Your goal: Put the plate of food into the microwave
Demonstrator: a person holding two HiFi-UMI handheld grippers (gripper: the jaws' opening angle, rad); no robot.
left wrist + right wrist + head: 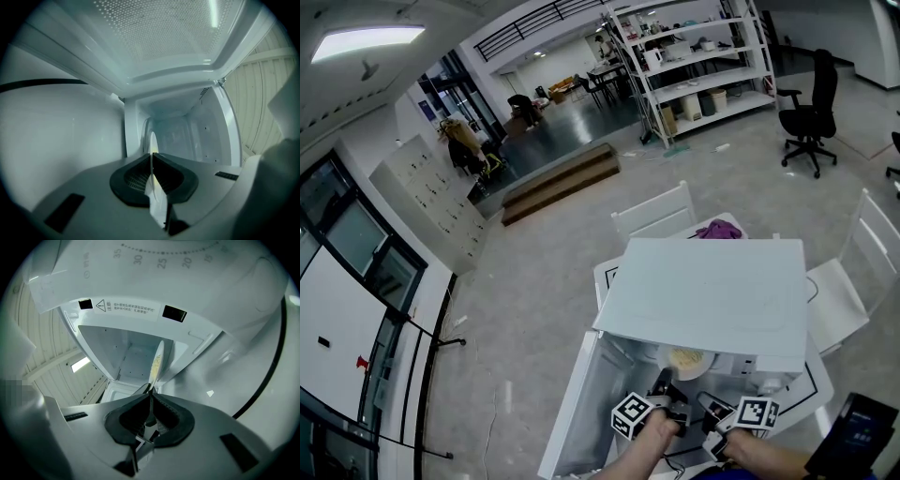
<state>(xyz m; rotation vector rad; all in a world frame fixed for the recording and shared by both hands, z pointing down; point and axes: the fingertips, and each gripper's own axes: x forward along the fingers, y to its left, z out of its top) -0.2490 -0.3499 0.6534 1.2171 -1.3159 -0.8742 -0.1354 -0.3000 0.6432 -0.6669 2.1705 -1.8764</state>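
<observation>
A white plate of yellowish food (686, 361) sits half inside the mouth of the white microwave (712, 291), under its top. The microwave door (586, 403) hangs open at the left. My left gripper (668, 392) is shut on the plate's near rim, and my right gripper (710, 410) is shut on the rim beside it. In the left gripper view the plate (153, 143) shows edge-on between the closed pads of the left gripper (151, 157), with the empty cavity (187, 131) ahead. In the right gripper view the plate (157, 363) stands edge-on in the right gripper (151, 392), facing the cavity (126, 348).
The microwave stands on a white table (817, 380) with white chairs (654, 214) around it. A purple cloth (717, 229) lies behind the microwave. A dark device (855, 433) sits at the lower right. An office chair (811, 112) and shelves (694, 56) stand far off.
</observation>
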